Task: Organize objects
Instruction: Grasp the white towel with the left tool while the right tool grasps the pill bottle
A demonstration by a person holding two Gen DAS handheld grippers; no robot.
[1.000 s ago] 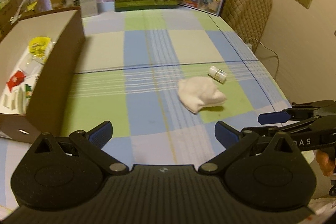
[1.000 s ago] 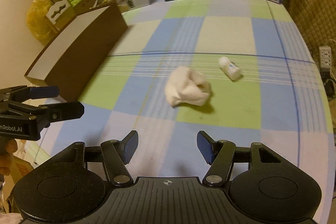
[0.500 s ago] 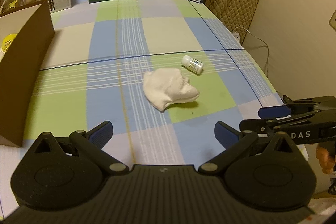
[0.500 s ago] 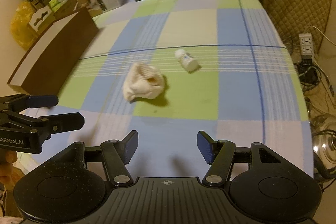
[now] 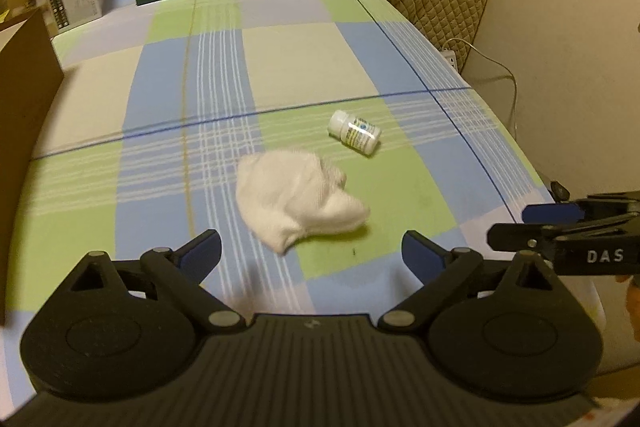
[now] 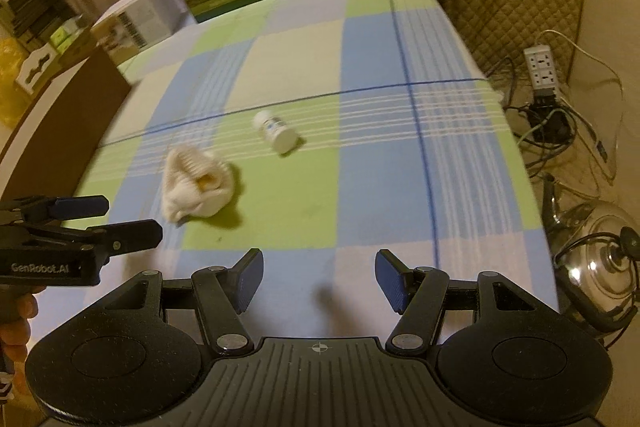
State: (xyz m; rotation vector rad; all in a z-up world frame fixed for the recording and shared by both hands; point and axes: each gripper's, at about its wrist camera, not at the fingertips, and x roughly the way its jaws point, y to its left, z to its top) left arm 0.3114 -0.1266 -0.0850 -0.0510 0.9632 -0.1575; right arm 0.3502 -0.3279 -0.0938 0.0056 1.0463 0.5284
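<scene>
Both my claws are spread apart and hold nothing: the left claw (image 5: pixel 312 253) hangs over the near edge of the counter (image 5: pixel 304 59), just short of the white cloth (image 5: pixel 298 201), and the right claw (image 6: pixel 319 281) beside it. The small bottle (image 5: pixel 354 133) lies on its side just beyond the cloth. I judge it could roll off if nudged. The limp cloth may bunch and slip from a shallow pinch.
</scene>
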